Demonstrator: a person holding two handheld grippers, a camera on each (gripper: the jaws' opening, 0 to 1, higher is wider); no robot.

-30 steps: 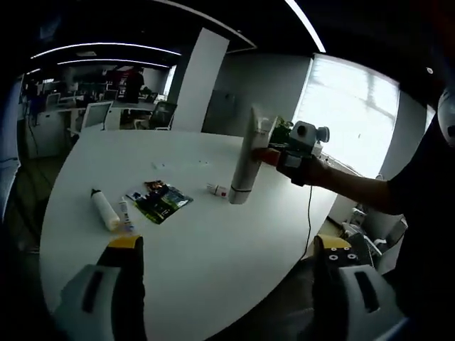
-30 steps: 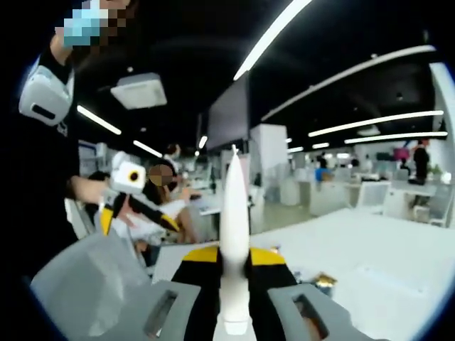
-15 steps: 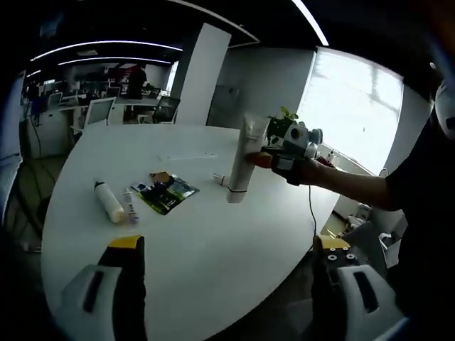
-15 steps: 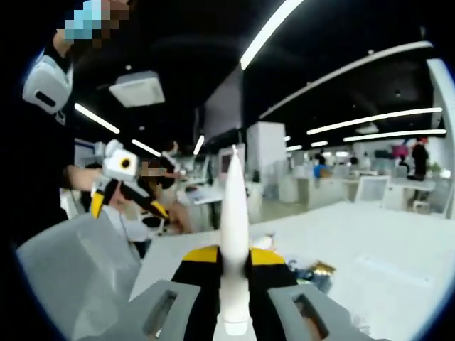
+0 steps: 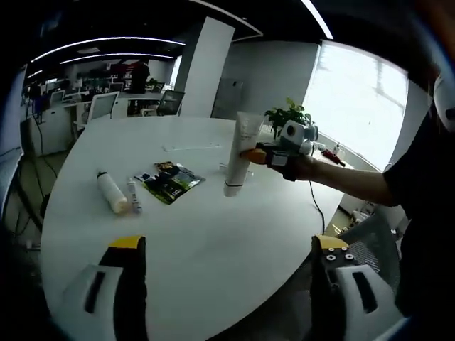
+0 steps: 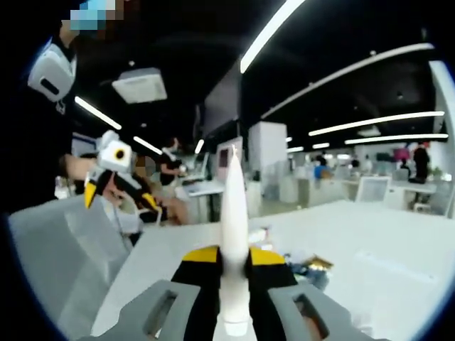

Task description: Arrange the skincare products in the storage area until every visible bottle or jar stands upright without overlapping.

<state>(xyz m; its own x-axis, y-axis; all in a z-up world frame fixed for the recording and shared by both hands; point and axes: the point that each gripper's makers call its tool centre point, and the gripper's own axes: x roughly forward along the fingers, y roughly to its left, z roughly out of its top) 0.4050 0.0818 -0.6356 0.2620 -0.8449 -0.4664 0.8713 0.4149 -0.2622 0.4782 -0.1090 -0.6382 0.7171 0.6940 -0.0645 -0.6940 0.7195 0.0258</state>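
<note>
The left gripper [image 5: 226, 280] hangs low with its two grey, yellow-tipped fingers [image 5: 126, 266] spread wide apart at 7 and 5 o'clock. The right gripper [image 5: 250, 153], at 1 o'clock on an outstretched bare forearm [image 5: 348, 182], has its fingers [image 6: 201, 264] closed against a white plastic tube [image 6: 234, 234], cap end down.

The right gripper [image 6: 234, 273] was closed on a white tube [image 6: 234, 234], its yellow-tipped jaws pressing the tube's sides near the cap end, which sat nearest the camera. The tube stood upright along the jaws, tapering to a thin crimped edge at the far end. Beyond it lay the white table [image 6: 370, 277], with a dark packet [image 6: 307, 268] just right of the jaws. At the left, the left gripper [image 6: 117, 186] hung above the table's edge, jaws spread.
</note>
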